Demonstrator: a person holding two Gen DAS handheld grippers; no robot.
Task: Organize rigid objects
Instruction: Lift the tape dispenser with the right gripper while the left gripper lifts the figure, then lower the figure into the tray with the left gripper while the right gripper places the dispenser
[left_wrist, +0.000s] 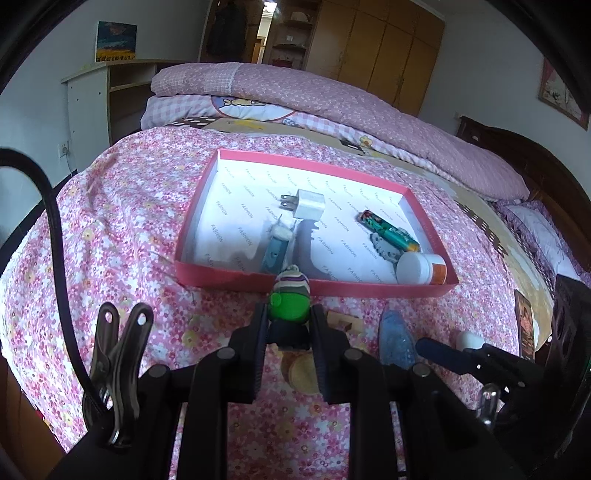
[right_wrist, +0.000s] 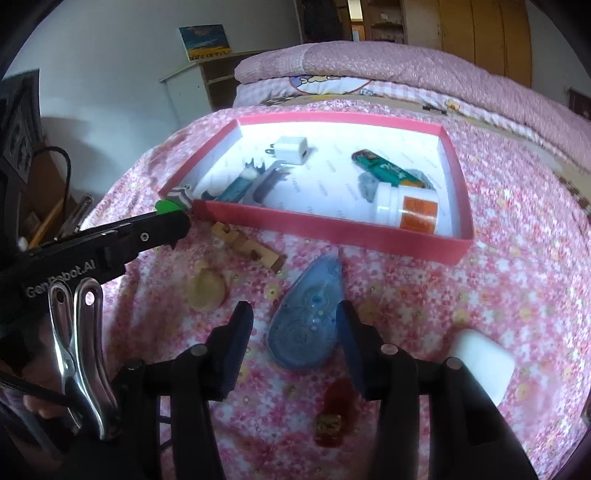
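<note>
My left gripper (left_wrist: 289, 317) is shut on a small green figurine with a striped hat (left_wrist: 290, 301), held just in front of the near wall of the pink tray (left_wrist: 314, 288). It also shows in the right wrist view (right_wrist: 173, 206) at the tray's near left corner (right_wrist: 201, 208). My right gripper (right_wrist: 293, 325) is open, its fingers on either side of a blue tape dispenser (right_wrist: 306, 314) lying on the bed. The tray holds a white charger plug (left_wrist: 308, 203), a blue clip (left_wrist: 275, 251), a green lighter (left_wrist: 388, 229) and a white pill bottle (left_wrist: 421, 267).
On the floral bedspread lie a wooden puzzle piece (right_wrist: 247, 243), a round tan disc (right_wrist: 207, 288), a red item (right_wrist: 334, 413) and a white block (right_wrist: 484, 362). Folded quilts (left_wrist: 332, 99) lie behind the tray. A white shelf (left_wrist: 96, 99) stands at the left.
</note>
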